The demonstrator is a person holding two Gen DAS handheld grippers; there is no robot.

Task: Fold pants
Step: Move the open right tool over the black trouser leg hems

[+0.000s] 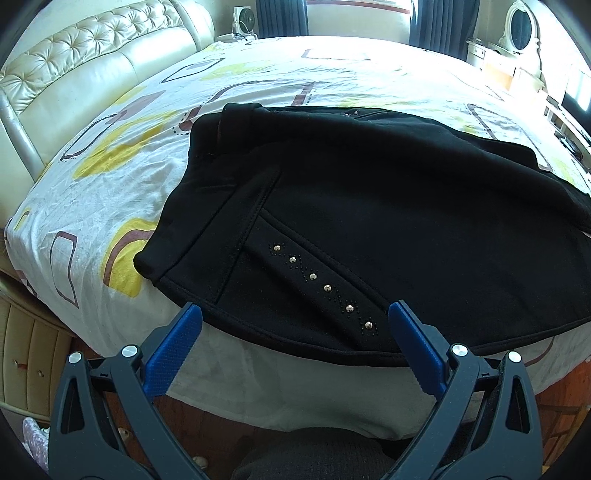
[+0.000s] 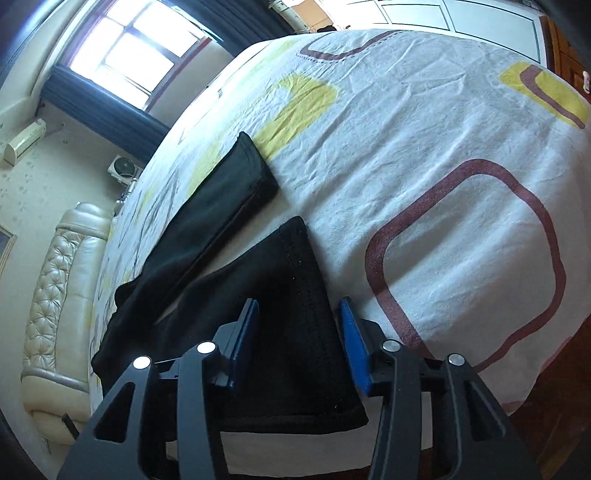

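The pants (image 1: 369,206) lie flat on the bed (image 1: 110,192). Left tool (image 1: 295,317) hangs released over the waistband; right tool (image 2: 299,314) straddles a leg hem (pads not pressing), released.

A home bedroom: a wide bed under a white sheet with yellow and brown shapes (image 1: 122,173), a cream tufted leather headboard (image 1: 92,62) at its left, and dark blue curtains (image 1: 280,16) by the far window.

black pants (image 1: 369,206), studded pocket, legs spread apart on bed
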